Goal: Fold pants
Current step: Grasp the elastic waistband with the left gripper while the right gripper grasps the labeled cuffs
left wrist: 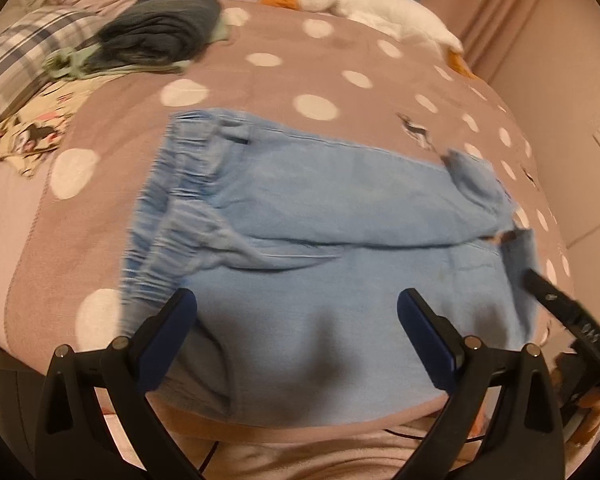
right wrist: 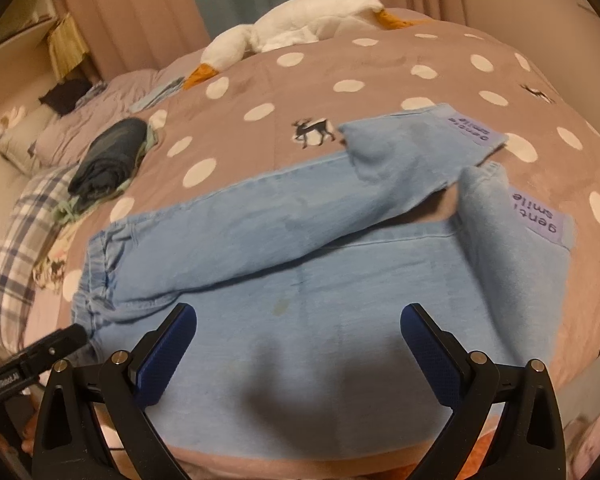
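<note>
My left claw [left wrist: 296, 312] and right claw [right wrist: 298, 326] both hang released at the bottom of their views, over the one pair of light blue soft denim pants [right wrist: 300, 248], spread across the polka-dot mauve bedspread [right wrist: 380, 76]. Two legs lie side by side, cuffs upturned at right. Judging so, folding has barely begun; next I should pinch one leg's edge and lay it over the other.

pants [left wrist: 340, 216] waistband motion-blurred | right tongs [left wrist: 556, 304] cut by frame edge
</note>
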Action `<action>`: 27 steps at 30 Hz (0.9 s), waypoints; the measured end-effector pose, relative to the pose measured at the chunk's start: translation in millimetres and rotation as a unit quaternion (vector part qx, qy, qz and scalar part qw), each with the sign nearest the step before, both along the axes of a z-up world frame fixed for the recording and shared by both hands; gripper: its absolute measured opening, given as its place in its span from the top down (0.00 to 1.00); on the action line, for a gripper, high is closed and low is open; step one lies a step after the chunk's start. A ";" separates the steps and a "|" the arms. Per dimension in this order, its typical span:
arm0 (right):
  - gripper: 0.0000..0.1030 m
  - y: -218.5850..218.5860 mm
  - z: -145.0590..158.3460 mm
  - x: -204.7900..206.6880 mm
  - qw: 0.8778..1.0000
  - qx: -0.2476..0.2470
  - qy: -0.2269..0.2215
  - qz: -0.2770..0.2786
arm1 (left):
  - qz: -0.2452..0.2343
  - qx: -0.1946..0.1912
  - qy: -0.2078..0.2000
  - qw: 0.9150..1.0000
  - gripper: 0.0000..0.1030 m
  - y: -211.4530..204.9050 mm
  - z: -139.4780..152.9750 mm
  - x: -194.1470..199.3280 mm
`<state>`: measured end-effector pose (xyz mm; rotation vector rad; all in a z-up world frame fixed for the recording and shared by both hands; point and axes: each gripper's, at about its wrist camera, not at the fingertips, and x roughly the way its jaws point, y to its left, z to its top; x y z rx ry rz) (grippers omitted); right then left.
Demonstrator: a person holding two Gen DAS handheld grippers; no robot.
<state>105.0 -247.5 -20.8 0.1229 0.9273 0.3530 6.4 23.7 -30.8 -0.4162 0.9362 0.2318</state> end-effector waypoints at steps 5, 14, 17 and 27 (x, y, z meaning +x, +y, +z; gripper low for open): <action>0.09 -52.4 -1.5 10.9 0.997 0.006 0.013 -0.072 | 0.049 -0.003 0.018 0.999 0.03 33.0 -11.2 -15.9; 0.22 -161.5 -29.4 56.1 0.974 0.022 0.056 -0.218 | 0.104 -0.058 0.050 0.992 0.13 77.0 -51.0 -34.3; 0.26 -186.0 -43.3 75.8 0.967 0.033 0.068 -0.243 | 0.096 -0.114 0.043 0.988 0.22 80.3 -64.9 -34.3; 0.81 -195.8 -68.6 105.5 0.966 0.075 0.086 -0.233 | 0.075 -0.169 0.011 0.983 0.82 76.6 -72.3 -35.8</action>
